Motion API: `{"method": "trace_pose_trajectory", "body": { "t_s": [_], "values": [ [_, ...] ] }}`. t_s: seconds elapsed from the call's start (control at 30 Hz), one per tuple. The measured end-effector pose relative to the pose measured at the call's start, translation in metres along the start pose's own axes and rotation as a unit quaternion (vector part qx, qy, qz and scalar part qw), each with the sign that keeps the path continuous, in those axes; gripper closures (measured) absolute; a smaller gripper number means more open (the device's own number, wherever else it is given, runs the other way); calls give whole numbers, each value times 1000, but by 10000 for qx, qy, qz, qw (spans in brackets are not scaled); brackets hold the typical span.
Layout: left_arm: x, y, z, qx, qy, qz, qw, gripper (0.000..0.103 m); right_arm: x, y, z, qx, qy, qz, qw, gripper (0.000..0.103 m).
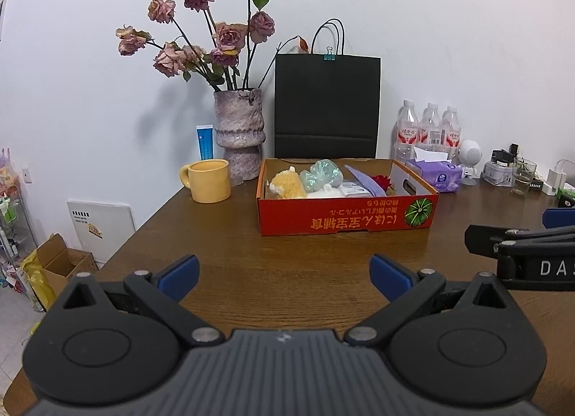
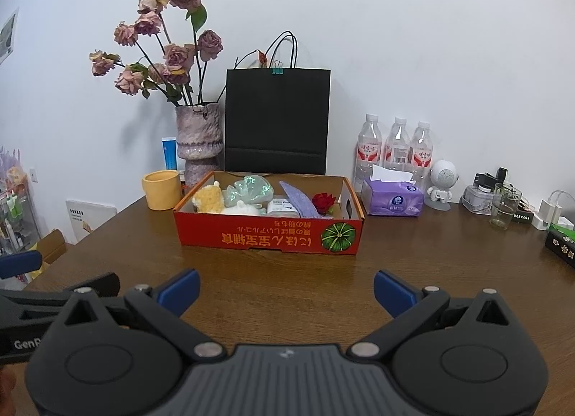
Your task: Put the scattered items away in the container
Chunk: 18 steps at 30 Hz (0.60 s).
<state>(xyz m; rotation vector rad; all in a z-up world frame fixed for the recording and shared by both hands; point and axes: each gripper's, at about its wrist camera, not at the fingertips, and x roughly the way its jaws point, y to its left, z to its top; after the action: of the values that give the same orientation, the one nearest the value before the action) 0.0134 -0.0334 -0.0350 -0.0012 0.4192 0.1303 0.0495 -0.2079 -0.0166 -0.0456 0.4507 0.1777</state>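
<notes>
A red cardboard box [image 1: 345, 222] [image 2: 266, 234] with a green pumpkin print sits on the brown table, toward the back. Inside lie a yellow plush [image 1: 287, 184] [image 2: 208, 200], a pale green bag [image 1: 320, 173] [image 2: 251, 189], a white packet [image 1: 354, 189] [image 2: 282, 207], a purple cloth [image 1: 364, 179] [image 2: 298, 198] and a red flower [image 1: 382, 180] [image 2: 323, 200]. My left gripper [image 1: 284, 277] hovers open over bare table in front of the box, nothing between its blue pads. My right gripper [image 2: 285, 294] is open too, equally short of the box. Each gripper shows at the edge of the other's view.
A yellow mug [image 1: 210, 180] [image 2: 161, 189] and a vase of dried roses [image 1: 239, 132] [image 2: 197, 143] stand left of the box, a black paper bag [image 1: 327, 107] [image 2: 276, 121] behind it. Water bottles [image 2: 395, 150], a purple tissue pack [image 2: 391, 198], a white speaker figure [image 2: 444, 182] and a glass [image 2: 505, 206] stand right.
</notes>
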Motion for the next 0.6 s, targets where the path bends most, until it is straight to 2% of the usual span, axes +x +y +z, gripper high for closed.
{"method": "trace_pose_trajectory", "body": {
  "t_s": [0.6],
  "values": [
    [2, 1, 0, -12, 61, -6, 10000, 0, 4, -1, -2, 71, 58, 41, 9999, 0]
  ]
}}
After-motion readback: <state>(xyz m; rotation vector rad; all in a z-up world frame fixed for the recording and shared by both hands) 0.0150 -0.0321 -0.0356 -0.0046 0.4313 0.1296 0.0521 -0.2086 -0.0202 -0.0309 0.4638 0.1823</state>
